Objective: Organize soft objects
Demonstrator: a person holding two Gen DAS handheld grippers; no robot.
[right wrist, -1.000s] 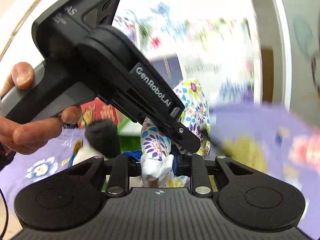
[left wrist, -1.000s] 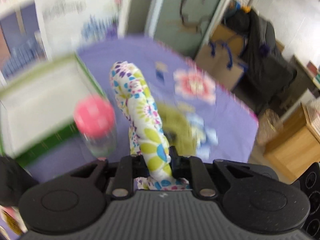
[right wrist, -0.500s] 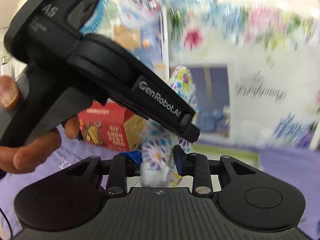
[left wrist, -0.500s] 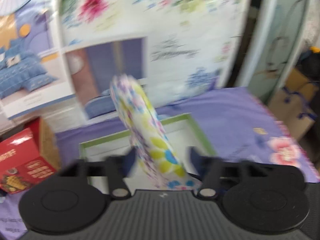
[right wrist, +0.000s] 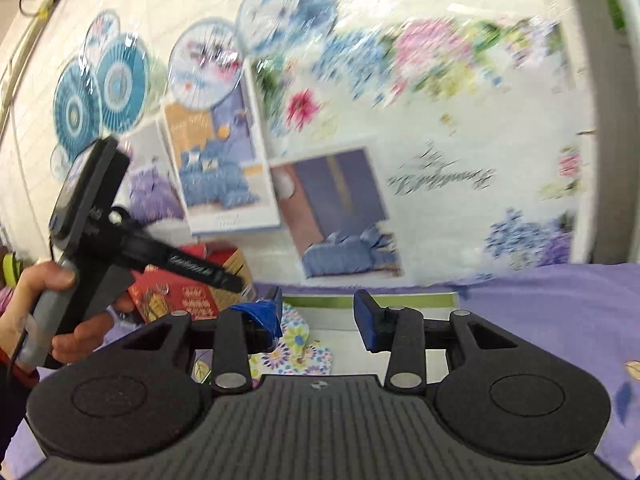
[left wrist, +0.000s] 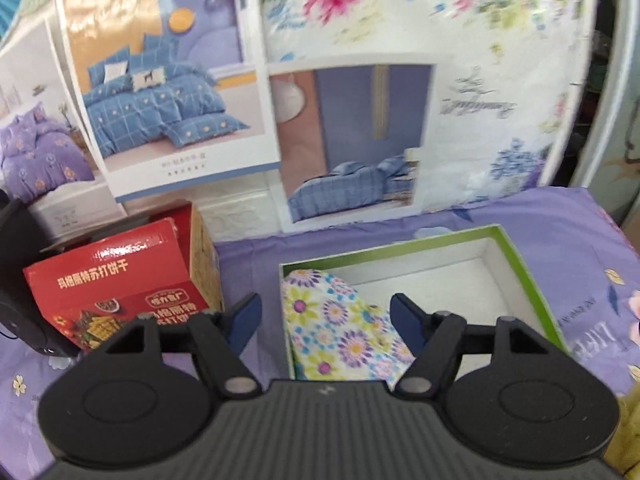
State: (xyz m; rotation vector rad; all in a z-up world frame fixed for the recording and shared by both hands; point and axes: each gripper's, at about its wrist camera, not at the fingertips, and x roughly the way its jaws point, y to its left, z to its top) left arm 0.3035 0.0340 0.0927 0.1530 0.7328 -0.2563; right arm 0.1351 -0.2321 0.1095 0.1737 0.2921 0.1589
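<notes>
From the left wrist, the left gripper (left wrist: pixel 324 318) stood spread wide, its pads clear of the floral cloth (left wrist: pixel 340 332) lying in the near-left corner of the green-rimmed box (left wrist: pixel 532 280); a red biscuit carton (left wrist: pixel 120 280) sat just left.

From the right wrist, the right gripper (right wrist: pixel 318 320) was opening, nothing clamped, above the cloth (right wrist: pixel 296 344) in the box (right wrist: pixel 384 301). A hand (right wrist: pixel 48 320) held the left gripper's handle.

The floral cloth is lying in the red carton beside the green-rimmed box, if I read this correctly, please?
Not quite: the floral cloth lies inside the green-rimmed box, at its left end. The red carton stands beside that box, as the left wrist view shows.
</notes>
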